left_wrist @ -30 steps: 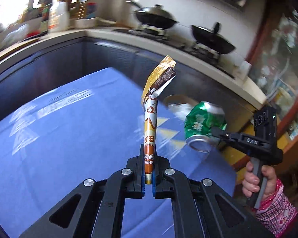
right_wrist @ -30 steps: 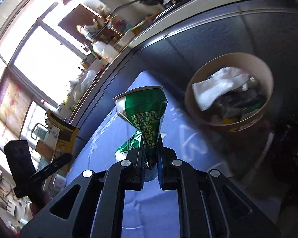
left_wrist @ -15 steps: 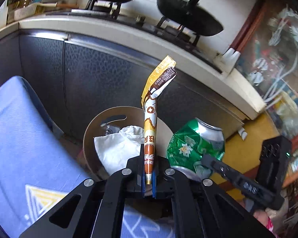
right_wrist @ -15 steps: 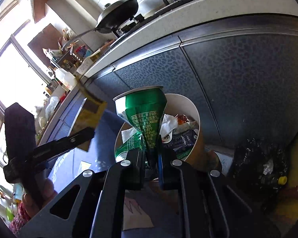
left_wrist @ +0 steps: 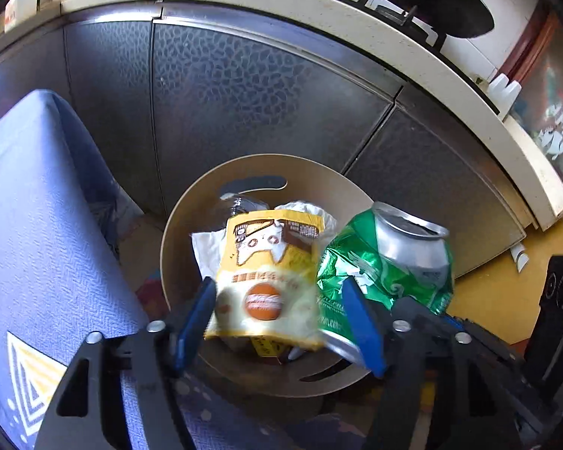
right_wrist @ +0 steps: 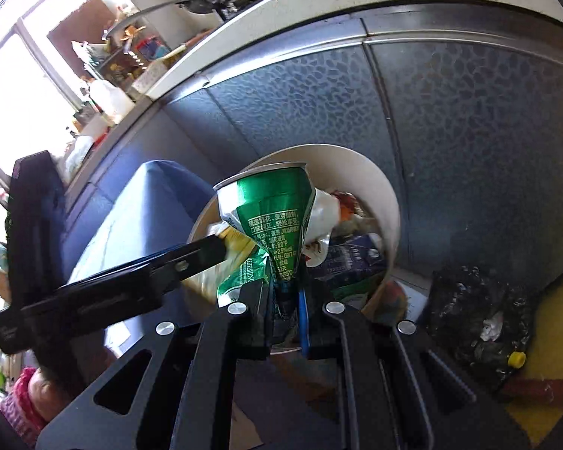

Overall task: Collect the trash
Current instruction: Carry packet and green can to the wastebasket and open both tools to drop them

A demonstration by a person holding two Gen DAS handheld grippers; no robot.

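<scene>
The left gripper [left_wrist: 277, 322] has just spread, dropping the yellow wrapper [left_wrist: 268, 281] binward; the right gripper [right_wrist: 285, 300] pinches the crushed green can [right_wrist: 270, 217].

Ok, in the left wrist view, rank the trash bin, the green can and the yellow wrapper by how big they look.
1. trash bin, clearly largest.
2. green can and yellow wrapper look about alike; both hang close to the camera above the bin, so I won't rank them.
</scene>
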